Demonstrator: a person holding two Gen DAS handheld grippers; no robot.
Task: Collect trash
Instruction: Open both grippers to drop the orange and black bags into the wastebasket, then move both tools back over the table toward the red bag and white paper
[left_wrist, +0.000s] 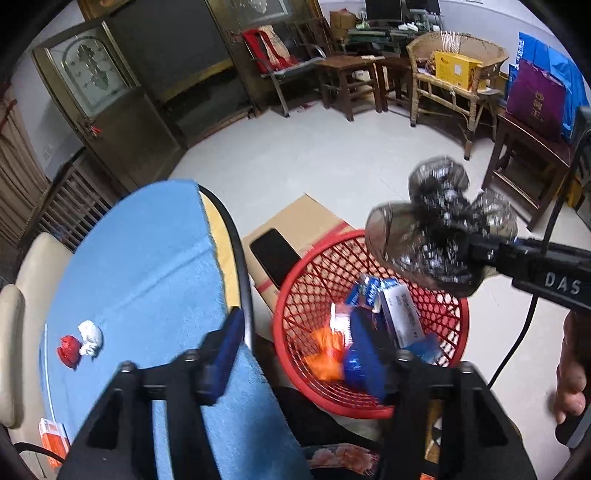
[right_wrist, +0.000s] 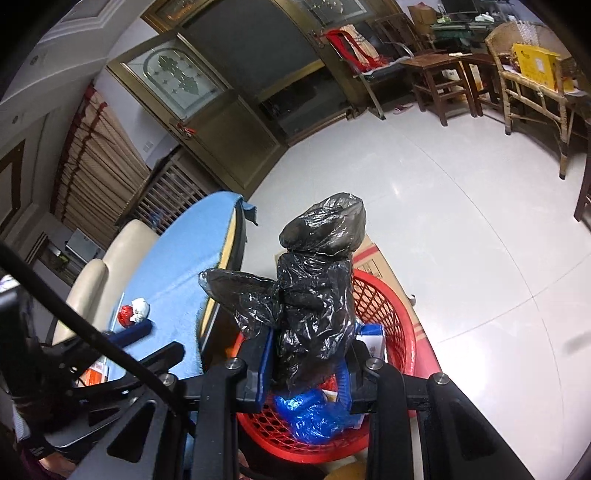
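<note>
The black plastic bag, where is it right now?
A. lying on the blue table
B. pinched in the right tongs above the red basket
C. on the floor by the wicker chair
B: the right tongs are shut on the black plastic bag, with the red basket right below it.

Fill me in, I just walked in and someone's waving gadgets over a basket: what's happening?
A person is collecting trash. The right tool is shut on a black bag held over the red basket, which already holds wrappers and boxes. The left tool is open and empty above the basket's edge. Two small wads still lie on the blue table.
</note>
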